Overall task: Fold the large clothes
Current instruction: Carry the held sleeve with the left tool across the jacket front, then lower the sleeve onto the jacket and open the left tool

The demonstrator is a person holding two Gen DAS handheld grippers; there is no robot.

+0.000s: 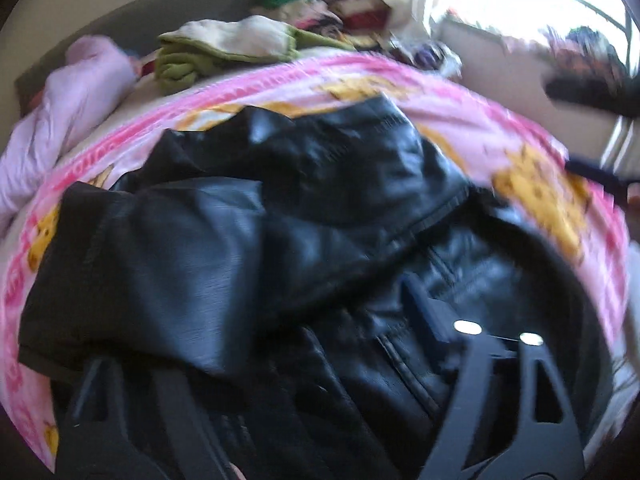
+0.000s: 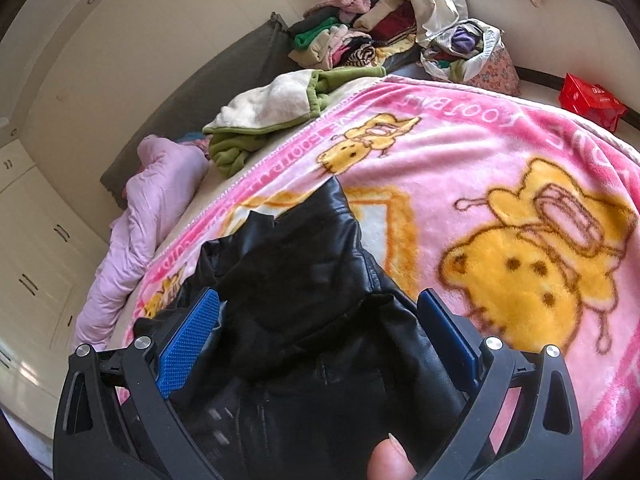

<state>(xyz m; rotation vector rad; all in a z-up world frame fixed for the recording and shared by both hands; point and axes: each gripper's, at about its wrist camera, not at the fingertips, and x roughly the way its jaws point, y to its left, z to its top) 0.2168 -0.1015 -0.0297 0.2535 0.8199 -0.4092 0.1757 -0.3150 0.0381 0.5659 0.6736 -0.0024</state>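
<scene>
Pink cartoon blanket covers the bed beneath a crumpled black leather jacket; right gripper fingers spread wide over it; left gripper blurred, finger state unclear.

Looking like a home bedroom: pink cartoon blanket covering a bed across the frame's centre, piled clothes lying at the top, white wardrobe doors standing at left, window glowing upper right.

A bed carries a pink blanket, black leather jacket and green-and-cream fleece.
</scene>
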